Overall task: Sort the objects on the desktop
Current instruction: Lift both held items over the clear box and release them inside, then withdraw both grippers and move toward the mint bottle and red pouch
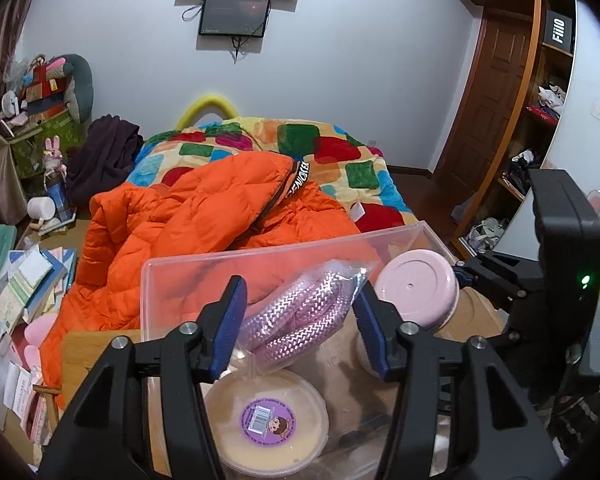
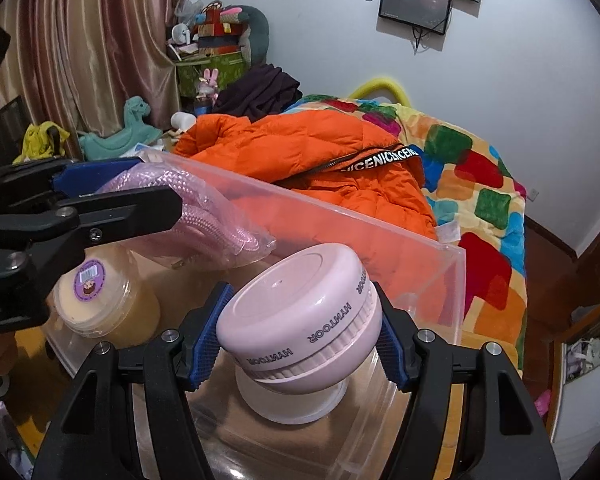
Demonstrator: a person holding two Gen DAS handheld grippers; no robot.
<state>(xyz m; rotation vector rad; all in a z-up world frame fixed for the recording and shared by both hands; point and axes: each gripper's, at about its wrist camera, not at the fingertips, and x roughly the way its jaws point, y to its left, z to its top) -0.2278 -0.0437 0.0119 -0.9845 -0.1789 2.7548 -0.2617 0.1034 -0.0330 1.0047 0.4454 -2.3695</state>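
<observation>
Both grippers reach into the clear bin [image 2: 440, 264], seemingly to drop sorted items: the right gripper [image 2: 300, 344] clamps a pink jar [image 2: 296, 320] lettered HYNTOOR, the left gripper [image 1: 296, 324] straddles, jaws spread, a bagged pink rope [image 1: 300, 316], a barcode-stickered tub [image 1: 266, 420] at six o'clock.

Home bedroom. Bed with colourful patchwork blanket [image 1: 340, 152], orange puffer jacket [image 1: 188, 216] thrown on it. Draped curtains [image 2: 88, 48], soft toys [image 2: 224, 28] piled in corner, rocking horse [image 2: 128, 128], wooden door [image 1: 484, 104], wall-mounted screens [image 1: 236, 14].
</observation>
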